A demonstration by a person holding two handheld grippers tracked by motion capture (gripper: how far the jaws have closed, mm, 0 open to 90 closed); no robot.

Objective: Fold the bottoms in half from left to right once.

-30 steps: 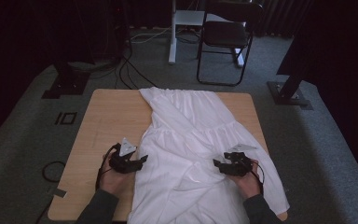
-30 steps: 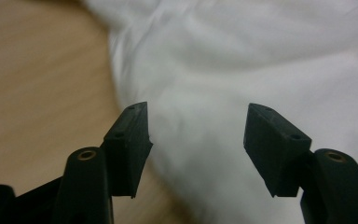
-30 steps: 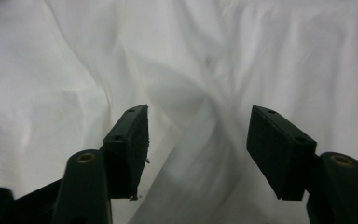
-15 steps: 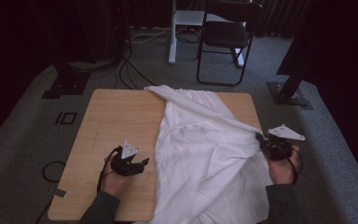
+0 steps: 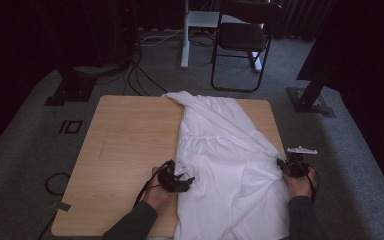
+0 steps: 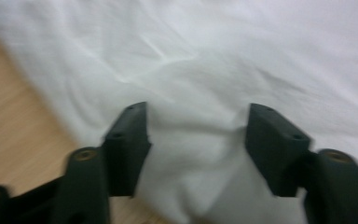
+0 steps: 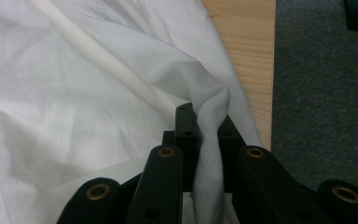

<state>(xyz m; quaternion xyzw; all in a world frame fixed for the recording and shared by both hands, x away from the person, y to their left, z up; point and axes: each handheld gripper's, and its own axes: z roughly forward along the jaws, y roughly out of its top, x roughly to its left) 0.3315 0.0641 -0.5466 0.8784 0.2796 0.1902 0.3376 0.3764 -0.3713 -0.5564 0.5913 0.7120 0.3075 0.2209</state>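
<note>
Item: white garment [image 5: 225,165], spread over the right half of the wooden table [image 5: 125,145], its right edge drawn to the table's right border; the spreading is judged best done with the cloth kept taut between both hands and low to the tabletop, so that no new folds are dragged in. Right gripper [image 5: 291,167]: jaws closed tight, a bunched fold of the garment's edge pinched between them. Left gripper [image 5: 179,181]: jaws about half open and just closing, cloth lying between the fingers [image 6: 128,140] but not pressed, so a firm grip is wanted before any pull.
</note>
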